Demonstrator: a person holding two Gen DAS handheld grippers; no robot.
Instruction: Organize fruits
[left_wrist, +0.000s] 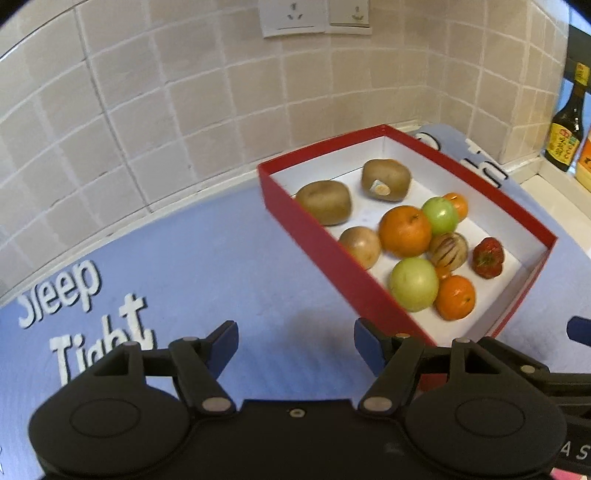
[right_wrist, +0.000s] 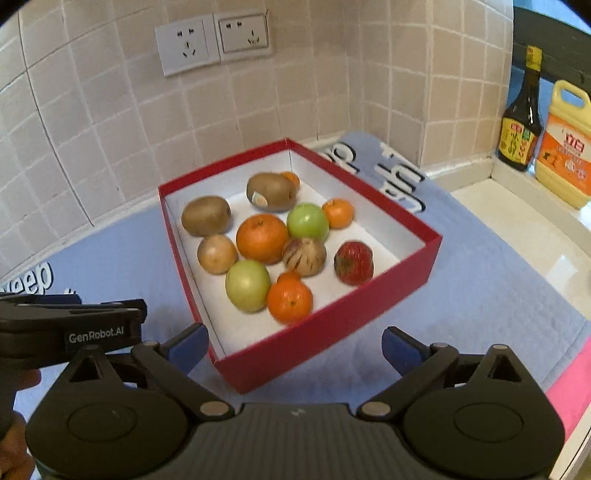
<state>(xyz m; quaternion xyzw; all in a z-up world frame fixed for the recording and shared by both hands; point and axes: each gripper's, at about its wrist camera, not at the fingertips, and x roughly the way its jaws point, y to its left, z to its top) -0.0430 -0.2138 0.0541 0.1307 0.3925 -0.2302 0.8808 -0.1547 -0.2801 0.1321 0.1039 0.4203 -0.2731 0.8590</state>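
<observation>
Now both tongs, left (left_wrist: 293, 341) and right (right_wrist: 295, 347), are spread and hold nothing near the box (right_wrist: 332, 325); crowded fruits may roll if nudged.

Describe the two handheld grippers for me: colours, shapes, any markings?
Both are matte black plastic with round pivot housings, silver pins and angled linkage arms ending in blue finger pads. The left gripper carries white "GenRobot.AI" lettering on its side, seen in the right wrist view. The right gripper has a ribbed top.
</observation>
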